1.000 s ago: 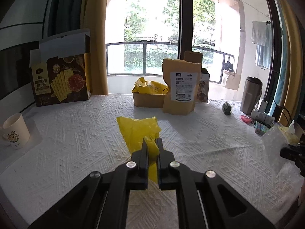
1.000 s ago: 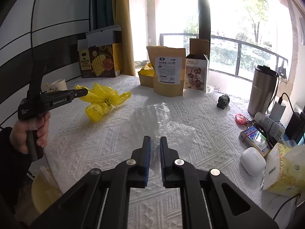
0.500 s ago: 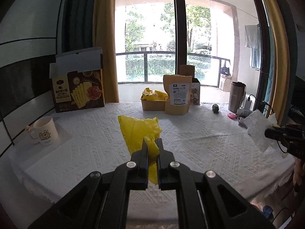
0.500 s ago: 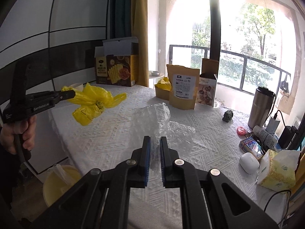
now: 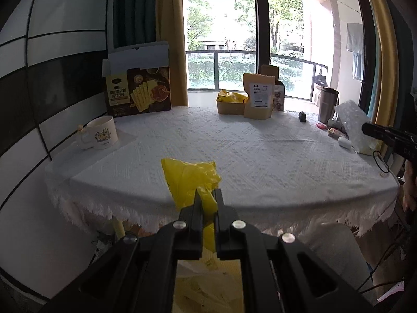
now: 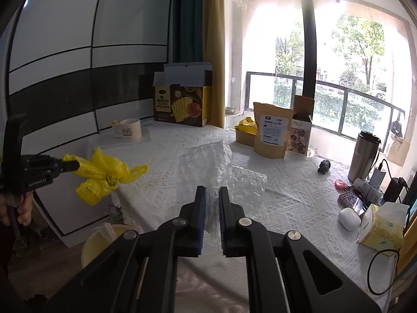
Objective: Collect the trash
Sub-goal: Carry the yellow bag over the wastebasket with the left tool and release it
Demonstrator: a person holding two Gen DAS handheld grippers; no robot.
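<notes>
Pinching a yellow plastic bag (image 5: 191, 180), the left claw (image 5: 207, 195) hangs off the surface (image 5: 260, 151); the right claw (image 6: 211, 193) grips bubble wrap (image 6: 208, 161).

A crumpled yellow plastic bag (image 5: 191, 182) (knotted, loose handles sticking out) hangs in the air at the left of the right wrist view, off the surface's edge. A clear sheet of bubble wrap (image 6: 208, 167), creased and upright, fills that frame's centre, held aloft.
</notes>
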